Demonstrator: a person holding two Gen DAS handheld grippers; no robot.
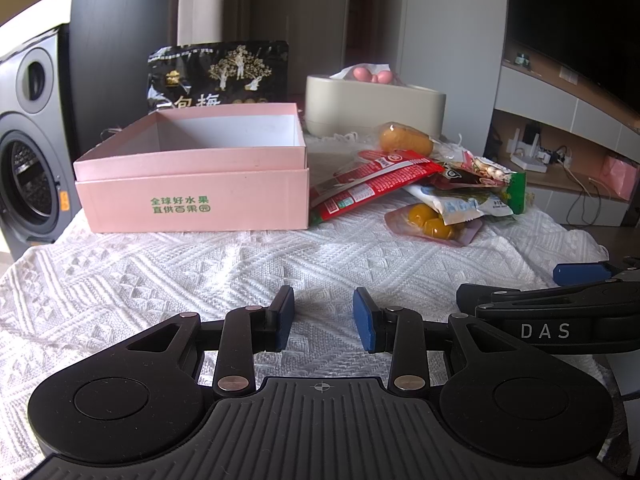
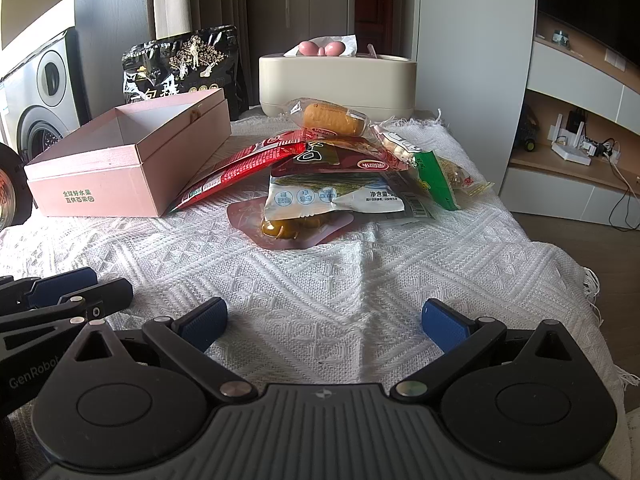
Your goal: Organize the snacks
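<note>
An open pink box (image 1: 192, 196) (image 2: 100, 184) stands empty on the white knitted cloth (image 1: 200, 272), far left of centre. To its right lies a loose pile of snacks: a red packet (image 1: 368, 188) (image 2: 240, 168) leaning on the box, a white and blue packet (image 1: 460, 204) (image 2: 320, 196), a pouch of yellow pieces (image 1: 432, 224) (image 2: 280, 228), a wrapped orange bun (image 1: 404, 140) (image 2: 328, 120) and a green packet (image 1: 518, 192) (image 2: 436, 180). My left gripper (image 1: 323, 314) is open over bare cloth, holding nothing. My right gripper (image 2: 325, 318) is open wider, also with nothing in it.
A black snack bag (image 1: 220, 76) (image 2: 180, 64) stands behind the box. A cream tissue holder (image 1: 372, 108) (image 2: 336, 84) sits at the back. A washing machine (image 1: 28, 152) is left of the table; a shelf with a router (image 2: 572, 152) is at right. The cloth's fringed edge (image 2: 592, 280) drops off to the right.
</note>
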